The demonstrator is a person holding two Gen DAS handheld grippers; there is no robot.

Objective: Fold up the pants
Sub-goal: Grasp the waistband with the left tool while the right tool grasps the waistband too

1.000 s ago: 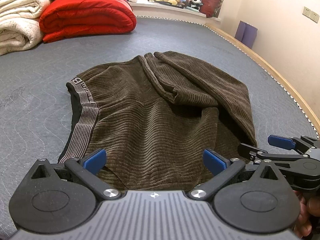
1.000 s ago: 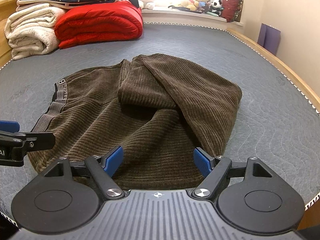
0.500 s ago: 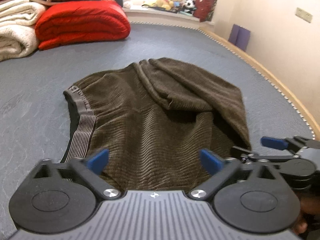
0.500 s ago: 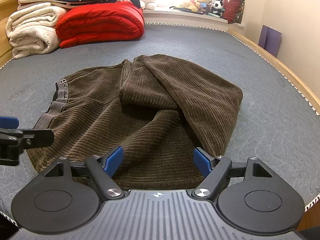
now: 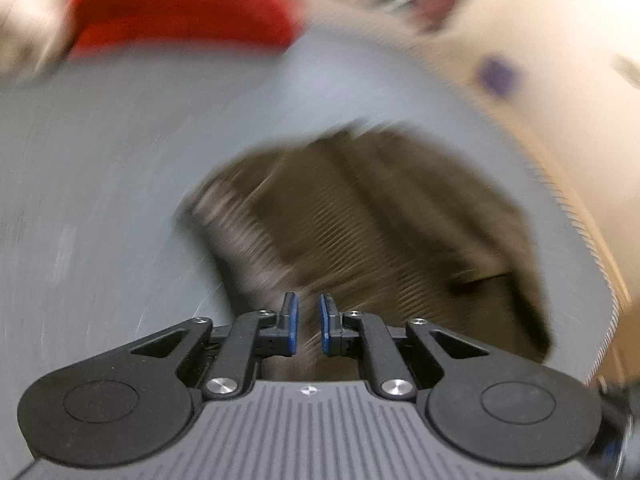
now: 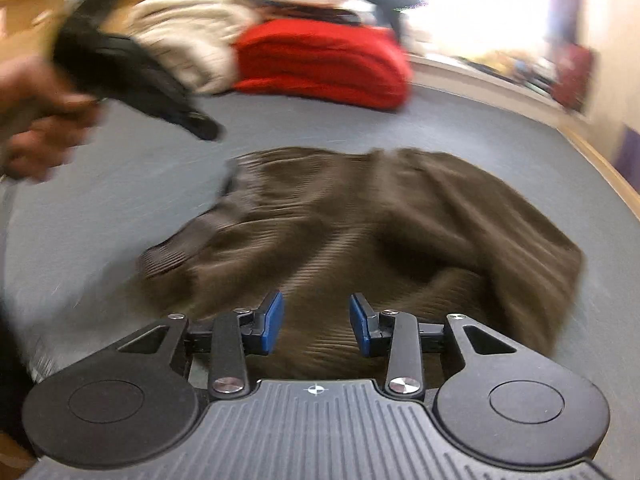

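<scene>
Brown corduroy pants (image 5: 380, 232) lie folded in a heap on the grey mattress (image 5: 100, 200); they also show in the right wrist view (image 6: 400, 216). Both views are blurred by motion. My left gripper (image 5: 307, 322) has its blue pads nearly together with a narrow gap, above the pants' near edge; no cloth shows between them. It appears raised at upper left in the right wrist view (image 6: 200, 128), held by a hand. My right gripper (image 6: 316, 326) is partly open and empty over the pants' near edge.
A red folded quilt (image 6: 320, 64) and cream blankets (image 6: 188, 40) are stacked at the far side of the mattress. The wooden bed edge (image 6: 600, 168) and the wall run along the right.
Both grippers have narrowed, the left almost to shut. Both have pulled back and up from the pants. The left gripper has swung up and to the left, and both views are now blurred.
</scene>
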